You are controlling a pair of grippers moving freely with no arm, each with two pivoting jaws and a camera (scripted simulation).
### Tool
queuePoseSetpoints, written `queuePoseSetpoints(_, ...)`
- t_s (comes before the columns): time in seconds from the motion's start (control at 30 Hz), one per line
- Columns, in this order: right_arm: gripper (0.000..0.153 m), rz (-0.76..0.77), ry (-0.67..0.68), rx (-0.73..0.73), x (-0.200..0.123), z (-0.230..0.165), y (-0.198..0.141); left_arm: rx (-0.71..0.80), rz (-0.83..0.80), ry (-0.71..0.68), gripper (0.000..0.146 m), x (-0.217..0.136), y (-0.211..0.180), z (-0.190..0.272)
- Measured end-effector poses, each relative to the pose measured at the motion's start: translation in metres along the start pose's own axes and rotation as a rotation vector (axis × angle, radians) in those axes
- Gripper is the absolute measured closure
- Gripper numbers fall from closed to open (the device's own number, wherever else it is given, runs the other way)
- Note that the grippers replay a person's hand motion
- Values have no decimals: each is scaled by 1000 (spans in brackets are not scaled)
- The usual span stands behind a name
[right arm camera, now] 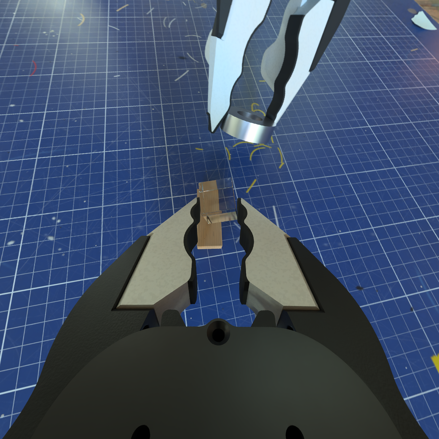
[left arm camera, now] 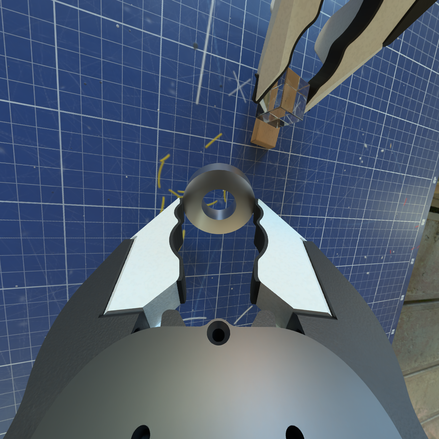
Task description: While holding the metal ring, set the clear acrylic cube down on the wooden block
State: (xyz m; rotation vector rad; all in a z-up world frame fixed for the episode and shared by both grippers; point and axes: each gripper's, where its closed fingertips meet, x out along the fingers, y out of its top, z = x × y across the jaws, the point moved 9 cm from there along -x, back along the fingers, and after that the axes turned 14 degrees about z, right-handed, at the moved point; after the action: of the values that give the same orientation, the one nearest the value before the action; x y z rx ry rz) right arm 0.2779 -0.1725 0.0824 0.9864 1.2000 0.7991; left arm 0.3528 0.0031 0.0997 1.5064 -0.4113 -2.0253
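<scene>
- I see my left hand-held gripper (left arm camera: 218, 206) clamped on the metal ring (left arm camera: 218, 198), bore facing my camera.
- My right hand-held gripper (right arm camera: 217, 209) grips the clear acrylic cube (right arm camera: 219, 202) over the wooden block (right arm camera: 209, 234), whose long axis runs 6 to 12 o'clock.

From the left wrist view, the wooden block (left arm camera: 264, 133) was half hidden behind the clear acrylic cube (left arm camera: 283, 99), and the right hand-held gripper (left arm camera: 282, 102) ran off the top edge. Whether the cube touched the block could not be told. In the right wrist view, the left hand-held gripper (right arm camera: 245, 123) was cut off at the top, one finger covering part of the metal ring (right arm camera: 247, 129).
</scene>
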Motion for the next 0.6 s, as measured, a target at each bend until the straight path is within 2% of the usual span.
queuePoseSetpoints(0.6,122,13,-11,-56,0,-2,0,-9,5,-14,87,0,0,-1)
